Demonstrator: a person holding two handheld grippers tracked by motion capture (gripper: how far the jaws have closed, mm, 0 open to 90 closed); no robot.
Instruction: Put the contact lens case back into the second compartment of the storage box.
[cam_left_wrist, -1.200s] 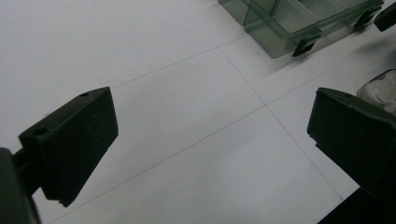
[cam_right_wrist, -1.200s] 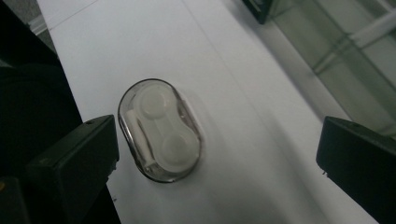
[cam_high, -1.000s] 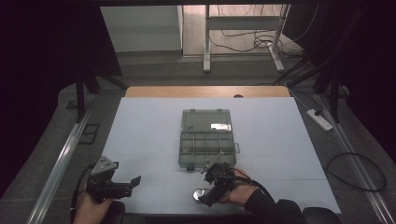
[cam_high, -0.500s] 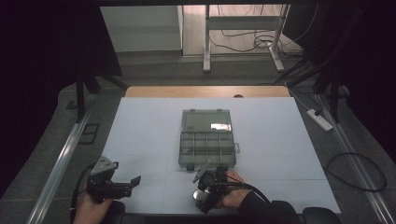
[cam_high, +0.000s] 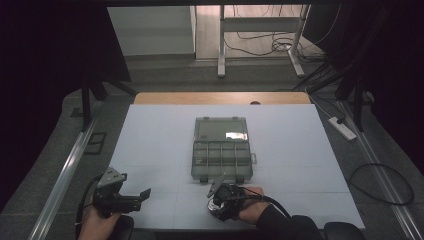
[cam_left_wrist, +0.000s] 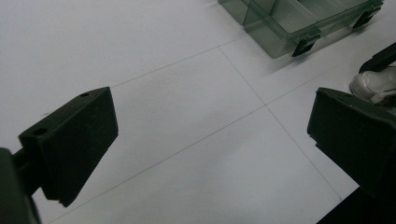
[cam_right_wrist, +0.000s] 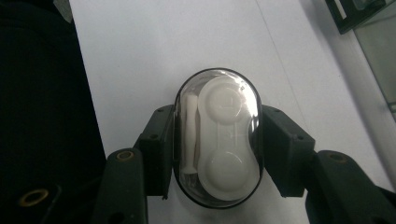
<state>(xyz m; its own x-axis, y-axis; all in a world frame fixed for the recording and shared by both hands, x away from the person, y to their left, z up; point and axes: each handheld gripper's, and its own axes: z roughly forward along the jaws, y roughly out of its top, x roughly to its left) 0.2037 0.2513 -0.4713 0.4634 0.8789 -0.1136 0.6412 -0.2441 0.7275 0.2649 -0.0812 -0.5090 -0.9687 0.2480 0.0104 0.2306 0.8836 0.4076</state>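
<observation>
- Clamping an oval clear case (cam_right_wrist: 217, 137) between its two black fingers (cam_right_wrist: 285, 149), the right gripper (cam_right_wrist: 215, 140) holds it by the long sides; one finger presses each side.
- Inside the clear case lie a white double-cup contact lens holder and a slim white stick beside it, both seen through the clear lid.
- From the high view, the right gripper (cam_high: 222, 199) sits at the near edge of the tabletop (cam_high: 150, 140), just in front of the organizer box (cam_high: 221, 148), with the person's right hand (cam_high: 250, 207) behind it.
- The clear case shows there as a pale spot (cam_high: 216, 206) near the tabletop's front edge, close to the box but apart from it.
- Whether the case rests on the tabletop or is lifted just above it cannot be told.
- The organizer box lies open near the middle of the tabletop, its lid folded back away from the person and its divided tray toward the person, black latches on the near wall.
- The left gripper (cam_high: 131, 200) is at the near left, well apart from the box and the case, held in the person's left hand (cam_high: 97, 222).
- Its fingers (cam_left_wrist: 74, 140) are spread wide, nothing between them, above bare white tabletop.
- The left gripper view catches a corner of the box (cam_left_wrist: 280, 28) at top and the white case (cam_left_wrist: 376, 84) at the right edge.
</observation>
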